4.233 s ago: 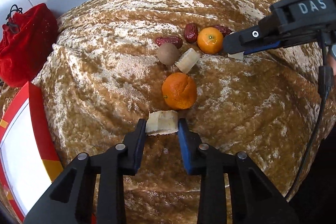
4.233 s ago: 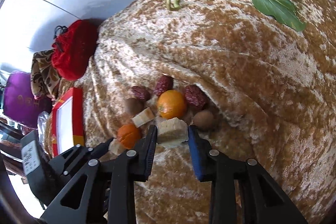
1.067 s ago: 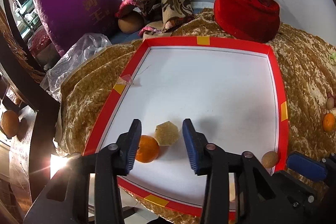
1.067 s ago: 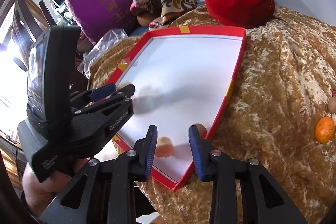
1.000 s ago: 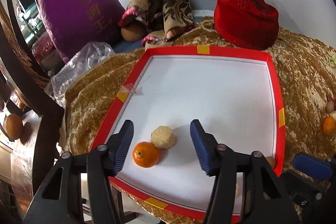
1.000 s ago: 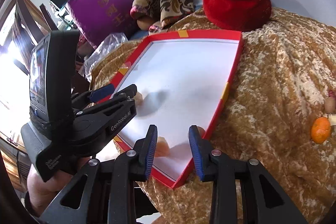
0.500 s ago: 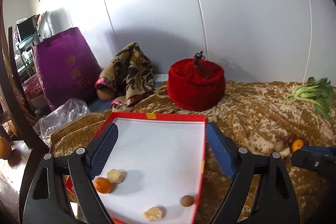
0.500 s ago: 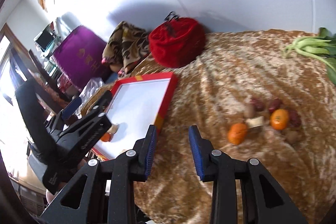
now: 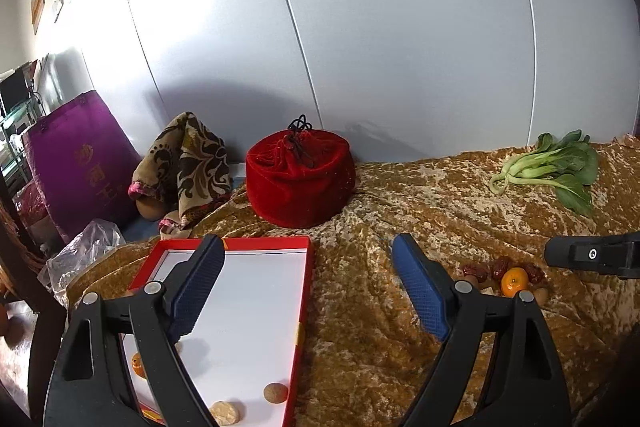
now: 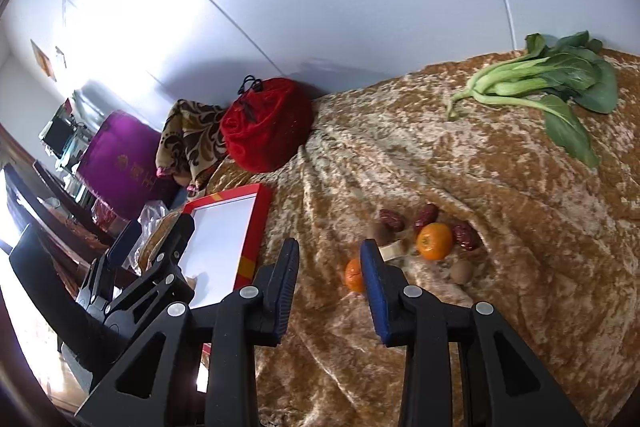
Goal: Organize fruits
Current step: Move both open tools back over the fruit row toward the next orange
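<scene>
Fruit pile (image 10: 424, 243): two shiny tangerines, wrinkly red dates, brown longans, at 3 o'clock from the red tray (image 10: 256, 227). Left gripper (image 9: 308, 291) wide open, right gripper (image 10: 330, 279) narrowly parted, both empty.

Left tool (image 9: 306, 287) gapes wide; right tool (image 10: 330, 281) narrower, empty.

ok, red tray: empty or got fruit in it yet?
Not empty. The red tray holds a small orange, a brown round fruit and a pale chunk near its front.
</scene>
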### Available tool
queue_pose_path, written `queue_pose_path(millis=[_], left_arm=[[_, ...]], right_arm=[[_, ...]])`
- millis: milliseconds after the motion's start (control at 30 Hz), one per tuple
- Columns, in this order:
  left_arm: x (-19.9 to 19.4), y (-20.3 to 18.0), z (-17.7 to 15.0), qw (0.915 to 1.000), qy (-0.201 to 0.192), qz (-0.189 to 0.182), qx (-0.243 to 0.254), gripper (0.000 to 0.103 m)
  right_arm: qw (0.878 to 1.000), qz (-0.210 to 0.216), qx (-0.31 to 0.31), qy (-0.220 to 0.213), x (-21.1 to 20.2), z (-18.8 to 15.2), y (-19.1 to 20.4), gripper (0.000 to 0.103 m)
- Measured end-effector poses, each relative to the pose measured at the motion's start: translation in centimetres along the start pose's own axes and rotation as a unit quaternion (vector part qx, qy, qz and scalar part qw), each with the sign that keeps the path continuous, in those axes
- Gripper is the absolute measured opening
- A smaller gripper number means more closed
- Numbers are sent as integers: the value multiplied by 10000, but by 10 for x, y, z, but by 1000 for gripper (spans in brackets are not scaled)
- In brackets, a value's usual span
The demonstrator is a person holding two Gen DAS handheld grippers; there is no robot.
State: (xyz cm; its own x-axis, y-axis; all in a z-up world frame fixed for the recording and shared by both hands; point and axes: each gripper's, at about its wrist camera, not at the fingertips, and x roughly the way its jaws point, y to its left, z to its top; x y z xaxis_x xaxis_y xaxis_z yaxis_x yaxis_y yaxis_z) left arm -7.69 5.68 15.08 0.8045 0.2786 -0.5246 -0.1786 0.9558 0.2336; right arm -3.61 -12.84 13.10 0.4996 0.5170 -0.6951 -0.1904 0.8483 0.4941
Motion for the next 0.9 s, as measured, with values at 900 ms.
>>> queue_pose_path(millis=[900], left_arm=[[-6,-77,-13,9925,61,-726,984,87]], right_arm=[[9976,-449,506,-112,-17,5,-38,34]])
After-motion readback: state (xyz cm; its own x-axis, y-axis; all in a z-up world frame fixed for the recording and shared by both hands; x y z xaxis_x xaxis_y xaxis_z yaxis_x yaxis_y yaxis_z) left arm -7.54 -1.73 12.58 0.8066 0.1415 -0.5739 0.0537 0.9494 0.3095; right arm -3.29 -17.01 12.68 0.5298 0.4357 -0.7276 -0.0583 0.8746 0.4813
